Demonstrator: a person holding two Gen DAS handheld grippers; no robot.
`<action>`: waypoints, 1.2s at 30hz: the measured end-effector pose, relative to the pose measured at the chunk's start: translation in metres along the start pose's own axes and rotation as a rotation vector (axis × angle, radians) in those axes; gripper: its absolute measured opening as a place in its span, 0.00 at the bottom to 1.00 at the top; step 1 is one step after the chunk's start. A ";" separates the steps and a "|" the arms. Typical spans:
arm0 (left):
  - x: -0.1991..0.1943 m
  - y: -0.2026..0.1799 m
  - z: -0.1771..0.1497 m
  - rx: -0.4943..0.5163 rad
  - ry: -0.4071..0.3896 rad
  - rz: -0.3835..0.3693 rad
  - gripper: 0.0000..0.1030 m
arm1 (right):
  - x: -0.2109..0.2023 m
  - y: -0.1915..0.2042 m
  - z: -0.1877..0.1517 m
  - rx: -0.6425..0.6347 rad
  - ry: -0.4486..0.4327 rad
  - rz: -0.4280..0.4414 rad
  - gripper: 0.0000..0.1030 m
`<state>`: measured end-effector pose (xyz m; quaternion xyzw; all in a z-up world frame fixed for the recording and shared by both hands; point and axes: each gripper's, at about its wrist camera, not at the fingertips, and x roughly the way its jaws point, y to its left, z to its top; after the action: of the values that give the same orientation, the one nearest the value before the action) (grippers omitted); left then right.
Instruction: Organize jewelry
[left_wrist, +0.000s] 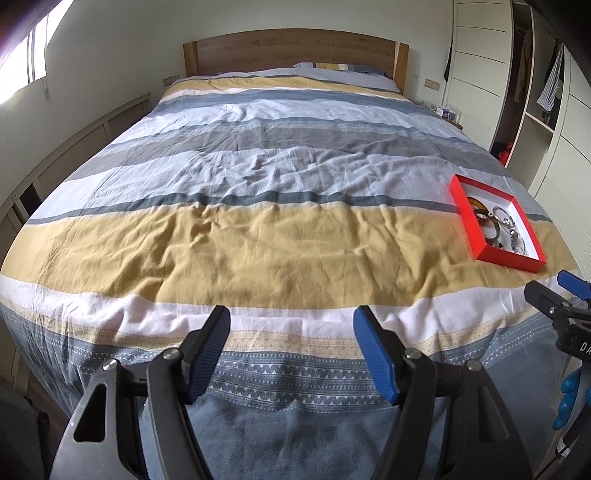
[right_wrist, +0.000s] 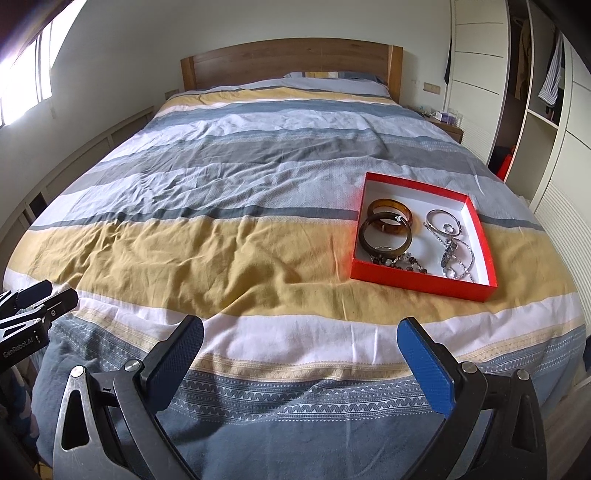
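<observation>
While both claws (left_wrist: 291, 325) (right_wrist: 301, 338) gape wide, empty: jewelry (right_wrist: 417, 240) in red box (right_wrist: 424, 278).

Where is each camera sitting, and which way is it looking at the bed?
Left wrist view: sits on the left gripper at the foot of the bed, looking toward the headboard; its open blue fingers show, and the right gripper at the right edge.
Right wrist view: sits on the right gripper, facing the same way, nearer the red box; the left gripper shows at left.
Both share the bed, headboard and red box of bangles.
</observation>
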<state>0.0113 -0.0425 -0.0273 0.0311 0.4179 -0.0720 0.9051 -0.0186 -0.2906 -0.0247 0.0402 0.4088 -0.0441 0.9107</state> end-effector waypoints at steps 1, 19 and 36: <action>0.002 0.001 -0.001 -0.001 0.004 0.000 0.65 | 0.001 0.000 -0.001 -0.002 0.000 -0.002 0.99; 0.015 0.008 -0.007 -0.016 0.031 -0.004 0.65 | 0.016 0.006 -0.010 -0.017 0.020 -0.008 0.99; 0.013 0.001 -0.009 -0.001 0.023 -0.027 0.65 | 0.017 0.002 -0.013 -0.007 0.023 -0.015 0.99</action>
<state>0.0130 -0.0414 -0.0434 0.0258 0.4287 -0.0834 0.8992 -0.0166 -0.2882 -0.0461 0.0344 0.4196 -0.0490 0.9057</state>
